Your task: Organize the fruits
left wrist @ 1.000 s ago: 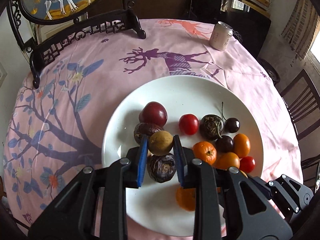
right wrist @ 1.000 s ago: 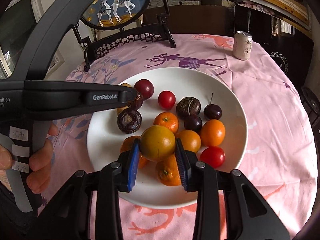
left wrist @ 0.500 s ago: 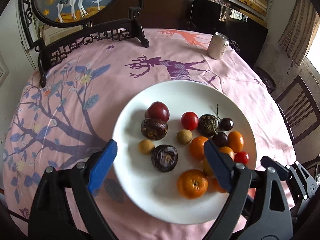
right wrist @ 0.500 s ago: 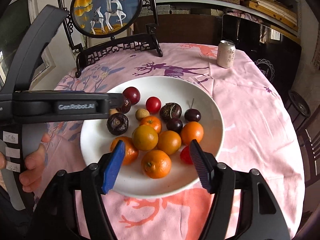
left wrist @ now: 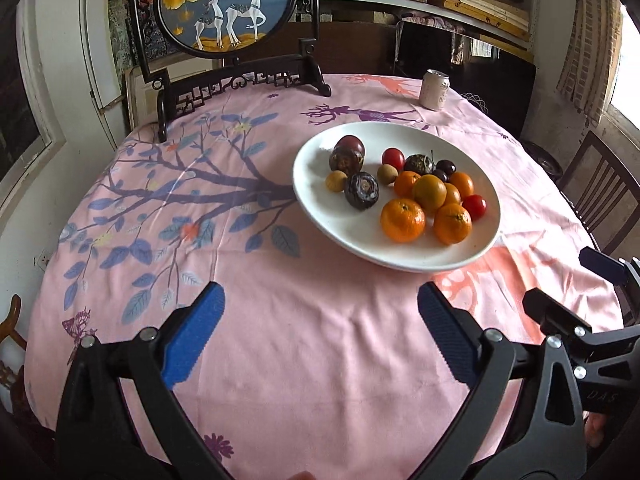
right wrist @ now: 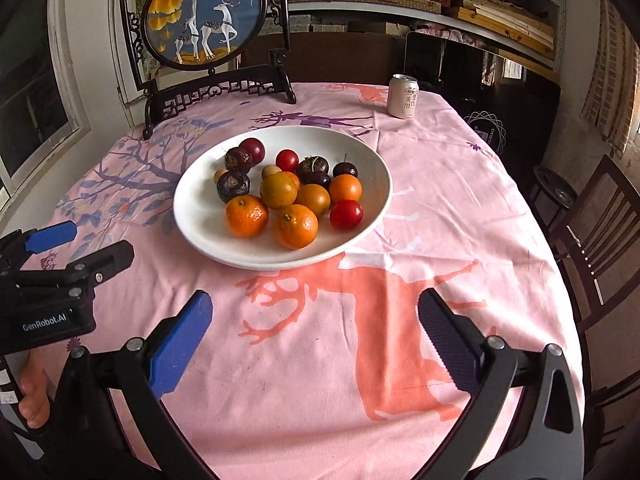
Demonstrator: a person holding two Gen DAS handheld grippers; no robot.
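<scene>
A white plate (right wrist: 376, 200) of mixed fruit sits on a round table draped in a pink deer-print tablecloth (right wrist: 440, 168). Mandarins (right wrist: 246, 216), red cherry tomatoes (right wrist: 346, 214), dark cherries (right wrist: 345, 169), wrinkled passion fruits (right wrist: 233, 186) and small tan longans (left wrist: 335, 181) lie heaped in it. The left gripper (left wrist: 320, 334) and right gripper (right wrist: 316, 338) hover over bare cloth near the plate, their blue-padded jaws having just been opening, now spread wide with nothing between them. A drink can (right wrist: 403, 96) and a framed deer screen (right wrist: 204, 16) stand beyond.
</scene>
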